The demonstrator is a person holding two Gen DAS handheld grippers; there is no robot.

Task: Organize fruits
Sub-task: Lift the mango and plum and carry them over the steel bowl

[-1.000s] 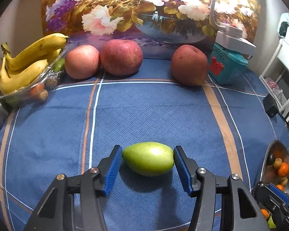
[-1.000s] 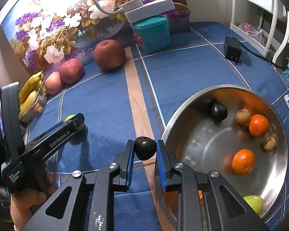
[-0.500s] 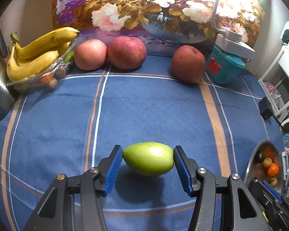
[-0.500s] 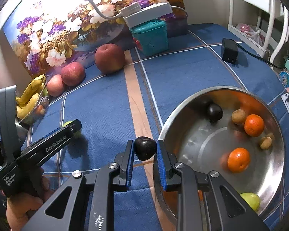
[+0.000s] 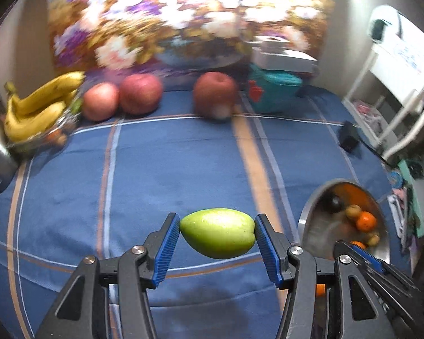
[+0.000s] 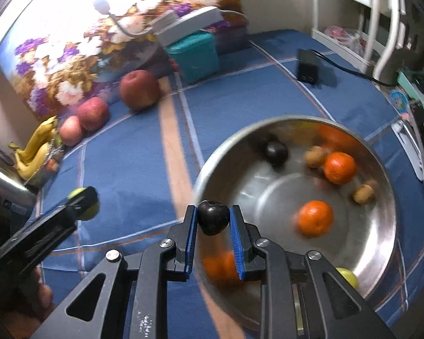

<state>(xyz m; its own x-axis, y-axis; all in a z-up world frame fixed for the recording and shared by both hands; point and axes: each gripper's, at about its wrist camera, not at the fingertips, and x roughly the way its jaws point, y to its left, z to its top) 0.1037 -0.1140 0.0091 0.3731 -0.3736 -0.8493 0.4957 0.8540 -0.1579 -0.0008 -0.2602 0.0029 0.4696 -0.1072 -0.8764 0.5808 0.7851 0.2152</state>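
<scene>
Left wrist view: left claw (image 5: 217,233) grasps the green fruit (image 5: 218,233), now lifted clear of the blue-clothed counter (image 5: 155,169) and swung nearer the steel bowl (image 5: 305,223); likely next stop. Three apples (image 5: 140,93) and one banana bunch (image 5: 39,107) sit behind.

Right wrist view: right claw (image 6: 213,221), clenched on a dark plum (image 6: 213,217), has drifted over the bowl's rim (image 6: 240,132), ready to drop. Inside: three oranges (image 6: 315,218), one plum, two brown fruits, one green.
</scene>
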